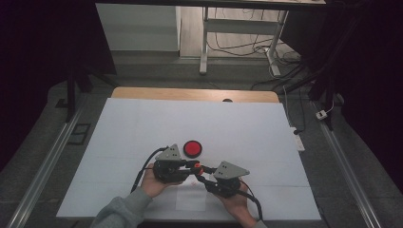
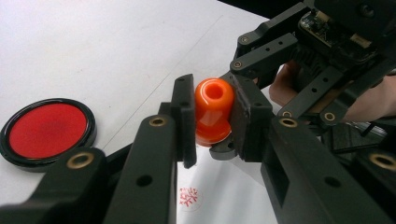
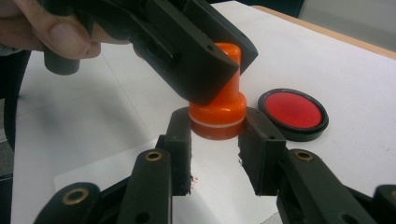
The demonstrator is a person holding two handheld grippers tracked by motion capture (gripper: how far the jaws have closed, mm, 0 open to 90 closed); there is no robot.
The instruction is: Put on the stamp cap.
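On the white tabletop (image 1: 142, 123), the left gripper (image 2: 212, 119) comes in from the left with its jaws pinched on the upper neck of an orange stamp (image 2: 213, 112), which stands over a slip of white paper (image 1: 191, 198) near the front edge. Just behind it lies a round red ink pad (image 1: 193, 148) in a black rim. From the right, the right gripper (image 3: 217, 133) has its jaws clamped on the stamp's wider base, above the paper, where a small red imprint (image 2: 189, 198) shows.
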